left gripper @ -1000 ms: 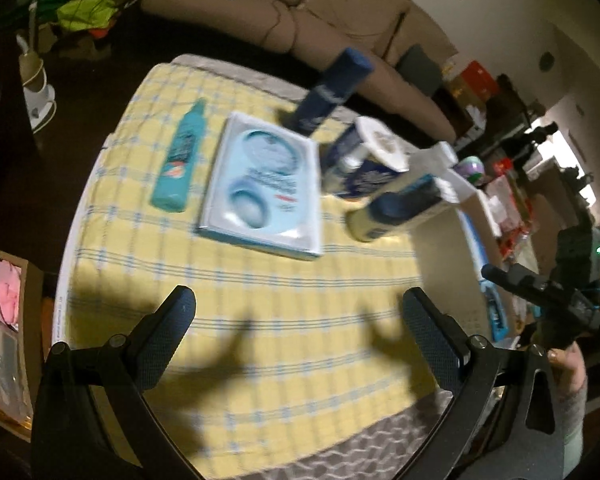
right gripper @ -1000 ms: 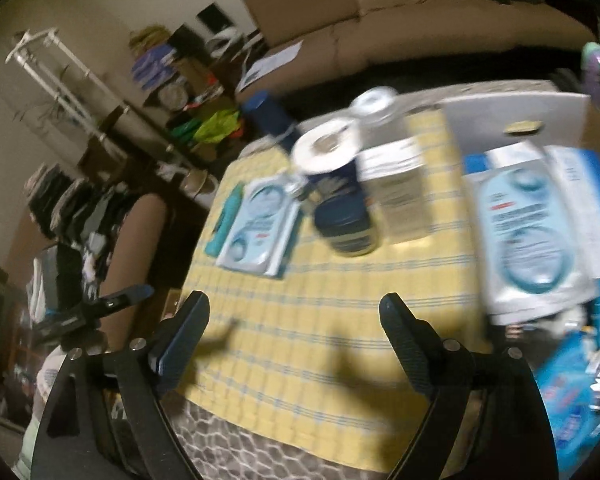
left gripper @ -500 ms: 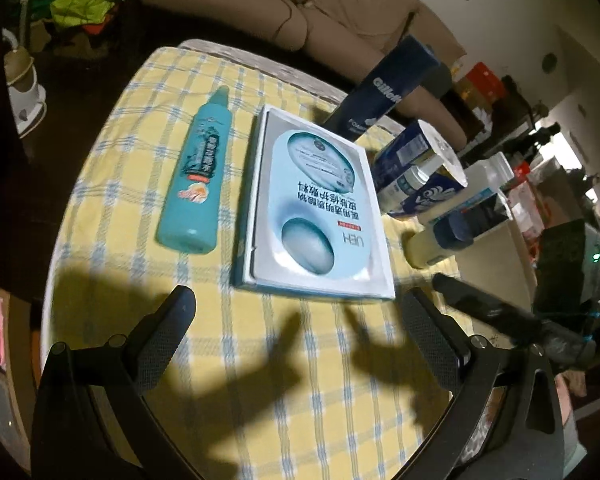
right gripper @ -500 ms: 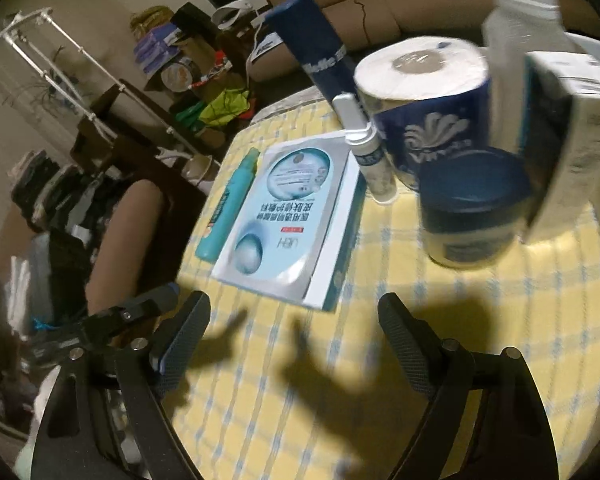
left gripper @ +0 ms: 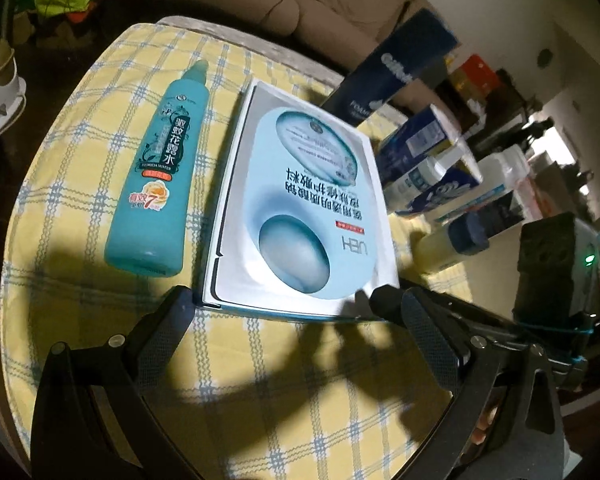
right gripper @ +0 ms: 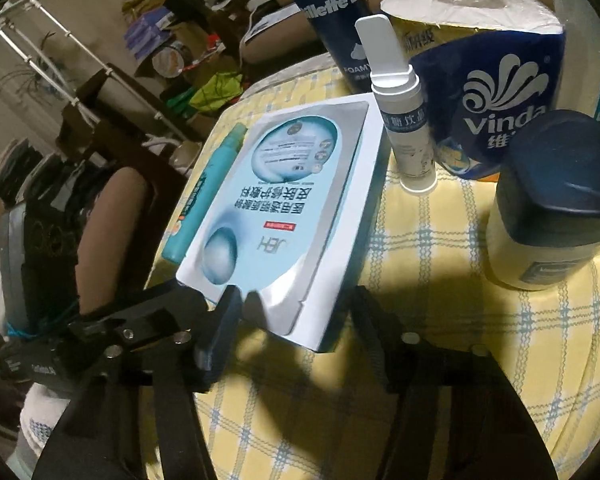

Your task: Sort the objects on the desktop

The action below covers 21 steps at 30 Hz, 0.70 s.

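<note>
Bare cloth [left gripper: 260,380] nr side; bottles [right gripper: 408,128] behind

Brown sofa [left gripper: 236,0] behind yellow-checked table [left gripper: 80,184].

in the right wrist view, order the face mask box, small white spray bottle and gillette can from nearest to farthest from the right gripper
1. face mask box, its near corner between the closing jaws of the right gripper.
2. small white spray bottle, standing beyond the box's right edge.
3. gillette can, at the back.
</note>
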Tool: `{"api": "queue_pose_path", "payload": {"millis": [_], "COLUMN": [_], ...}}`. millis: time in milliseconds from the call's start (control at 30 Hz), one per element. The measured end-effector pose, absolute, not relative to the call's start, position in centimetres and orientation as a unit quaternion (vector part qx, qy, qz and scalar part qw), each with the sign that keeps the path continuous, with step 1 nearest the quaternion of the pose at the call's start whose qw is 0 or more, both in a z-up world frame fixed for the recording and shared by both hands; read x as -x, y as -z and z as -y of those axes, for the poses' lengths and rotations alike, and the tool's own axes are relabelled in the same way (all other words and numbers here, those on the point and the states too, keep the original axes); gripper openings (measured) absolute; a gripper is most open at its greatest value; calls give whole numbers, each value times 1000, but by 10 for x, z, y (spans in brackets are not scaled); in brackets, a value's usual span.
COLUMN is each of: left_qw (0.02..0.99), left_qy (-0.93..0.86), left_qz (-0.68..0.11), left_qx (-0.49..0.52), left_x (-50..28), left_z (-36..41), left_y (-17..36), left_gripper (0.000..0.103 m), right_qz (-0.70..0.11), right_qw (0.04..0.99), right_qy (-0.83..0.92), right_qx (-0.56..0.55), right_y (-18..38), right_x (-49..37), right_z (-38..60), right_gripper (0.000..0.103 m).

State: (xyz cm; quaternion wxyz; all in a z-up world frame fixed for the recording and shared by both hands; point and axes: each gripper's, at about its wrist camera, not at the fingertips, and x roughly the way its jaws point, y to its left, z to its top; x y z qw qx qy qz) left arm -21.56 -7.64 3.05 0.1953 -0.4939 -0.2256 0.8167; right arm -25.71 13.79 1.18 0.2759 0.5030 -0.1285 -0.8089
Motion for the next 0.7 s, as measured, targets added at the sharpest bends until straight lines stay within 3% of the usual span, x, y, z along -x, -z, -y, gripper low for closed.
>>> {"api": "queue_pose_path", "payload": {"millis": [300, 700], "left_qw": [226, 223], "left_qy": [-792, -778], "left_qz": [291, 271], "left_qx": [487, 521], "left_x": [207, 145], "left_z": [96, 73], "left_y": [-31, -37], "left_gripper": [103, 103], "right_qz": [121, 85], "right_qw": [281, 295], "right_qy": [805, 797], "right_qx": [-508, -520], "right_y": [-14, -26], "right_x": [251, 194], "right_z": [-138, -149], "right_gripper": [58, 58]}}
